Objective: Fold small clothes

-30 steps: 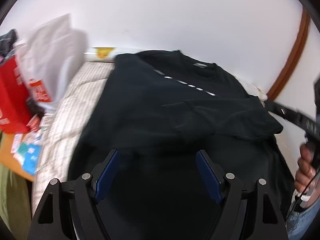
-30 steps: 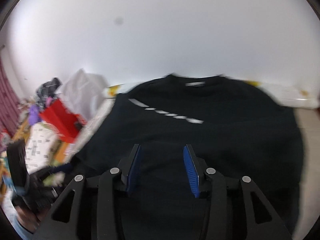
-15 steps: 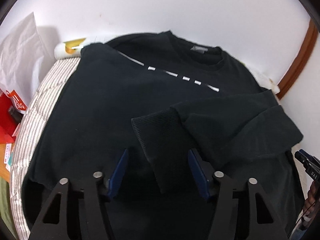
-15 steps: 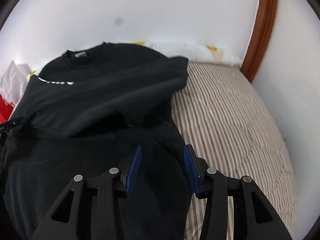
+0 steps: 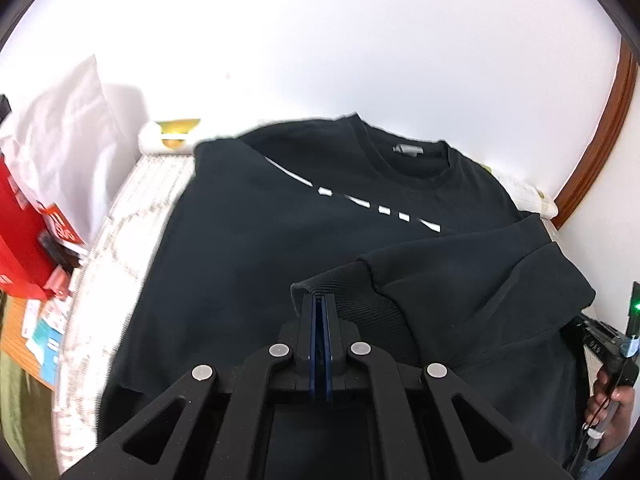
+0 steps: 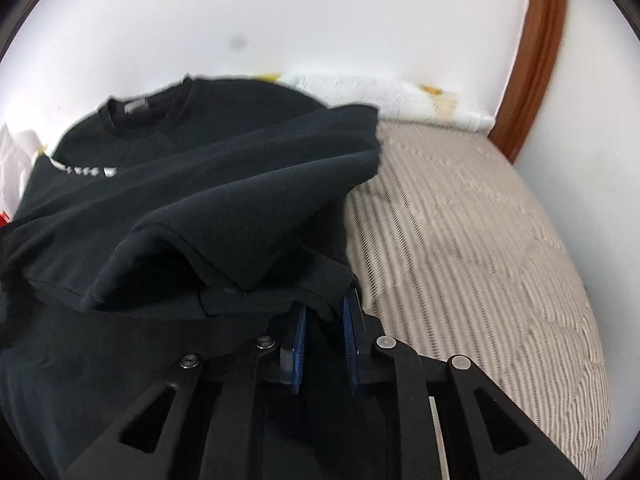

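Both tongs have just been closing: the left tongs (image 5: 319,305) are now clenched at the ribbed cuff (image 5: 360,304) of the black sweatshirt (image 5: 260,240), and the right tongs (image 6: 323,322) pinch its edge. It lies spread on the striped bed (image 6: 480,240), 1 sleeve folded across the body.

— What sort of place was it?

— A bedroom in a home. A bed (image 6: 480,240) with a striped, quilted cover stood against a plain white wall (image 5: 320,40), beside a brown wooden door frame (image 6: 536,60).

— Anything else homely?

— A black sweatshirt (image 5: 260,240) lay spread on it, with a red box (image 5: 20,240), a white bag (image 5: 60,140) and loose packets cluttered alongside.
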Demonstrator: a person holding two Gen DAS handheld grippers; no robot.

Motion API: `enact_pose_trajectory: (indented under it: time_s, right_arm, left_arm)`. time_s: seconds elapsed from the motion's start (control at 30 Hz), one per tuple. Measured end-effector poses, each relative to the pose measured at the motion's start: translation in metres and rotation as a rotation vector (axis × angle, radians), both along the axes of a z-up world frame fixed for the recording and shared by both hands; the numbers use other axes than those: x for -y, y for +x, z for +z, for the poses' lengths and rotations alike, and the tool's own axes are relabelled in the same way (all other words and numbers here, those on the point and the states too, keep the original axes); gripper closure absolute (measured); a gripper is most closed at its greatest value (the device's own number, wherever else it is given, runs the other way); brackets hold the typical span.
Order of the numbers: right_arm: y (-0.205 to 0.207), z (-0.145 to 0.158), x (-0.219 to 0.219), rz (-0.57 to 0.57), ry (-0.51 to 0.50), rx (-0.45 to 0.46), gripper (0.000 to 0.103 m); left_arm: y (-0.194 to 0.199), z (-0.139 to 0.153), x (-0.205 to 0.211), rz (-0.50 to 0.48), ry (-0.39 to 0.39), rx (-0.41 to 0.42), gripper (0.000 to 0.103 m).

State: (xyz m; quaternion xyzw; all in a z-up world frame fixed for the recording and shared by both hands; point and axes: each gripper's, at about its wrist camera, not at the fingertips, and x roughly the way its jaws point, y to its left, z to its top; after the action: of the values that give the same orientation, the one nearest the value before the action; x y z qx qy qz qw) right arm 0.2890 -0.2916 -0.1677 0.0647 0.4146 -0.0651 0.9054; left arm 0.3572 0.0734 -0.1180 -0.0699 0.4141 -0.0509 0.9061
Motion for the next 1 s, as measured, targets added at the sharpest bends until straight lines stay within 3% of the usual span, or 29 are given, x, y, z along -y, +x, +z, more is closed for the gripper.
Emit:
enact_pose_trajectory:
  time_s: [0.27,0.33,0.43,0.67,0.73,1.0]
  right_arm:
    - [-0.005,0.003,0.034,-0.054,0.054,-0.011,0.087]
    - [-0.005,0.002,0.030,-0.031,0.047,-0.018,0.087]
    - [-0.006,0.004,0.017,0.038,0.025,-0.032,0.084]
    - [-0.020,0.038,0.004,0.147,0.148,0.103,0.077]
    - [-0.012,0.040,0.001,0.140,0.166,0.115,0.070]
    - [0.027,-0.010,0.002,0.028,0.041,-0.072,0.069]
  left_arm:
    - [-0.006,0.010,-0.040,0.068,-0.009,0.036,0.100]
    - [-0.006,0.012,-0.054,0.090,-0.022,0.040,0.100]
    - [-0.009,0.007,-0.067,0.118,0.027,0.039,0.100]
    - [-0.008,-0.026,-0.072,0.120,0.039,-0.023,0.100]
    - [-0.008,-0.032,-0.071,0.112,0.046,-0.041,0.099]
    - [-0.015,-0.039,-0.066,0.103,0.077,-0.065,0.098]
